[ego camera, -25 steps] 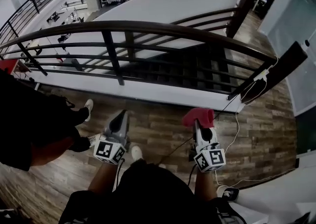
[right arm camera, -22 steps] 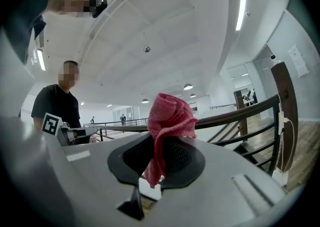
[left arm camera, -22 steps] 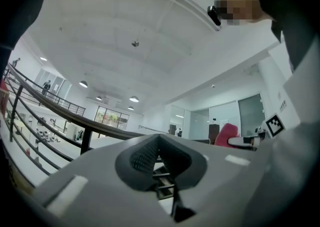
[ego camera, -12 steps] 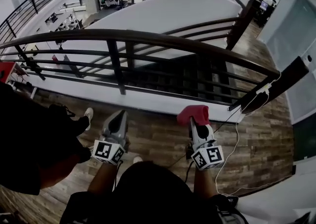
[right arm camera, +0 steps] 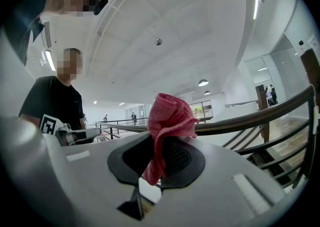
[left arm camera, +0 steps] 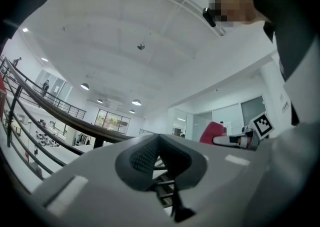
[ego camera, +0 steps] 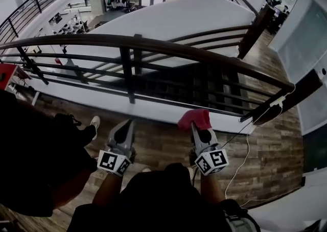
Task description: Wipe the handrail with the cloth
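Clamping the cloth (ego camera: pixel 194 119) between its jaws, the right gripper (ego camera: pixel 197 130) hung near the handrail (ego camera: pixel 168 47) without touching it, the left gripper (ego camera: pixel 124 128) was closed on nothing, and wiping seemingly had not begun.

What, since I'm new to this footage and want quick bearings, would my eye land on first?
The red cloth stands out most, bunched and clamped in the right gripper low in the head view. Above it, the dark curved handrail sweeps across the picture over an open stairwell; the cloth is not touching it. The left gripper sits beside the right one, jaws together on nothing.
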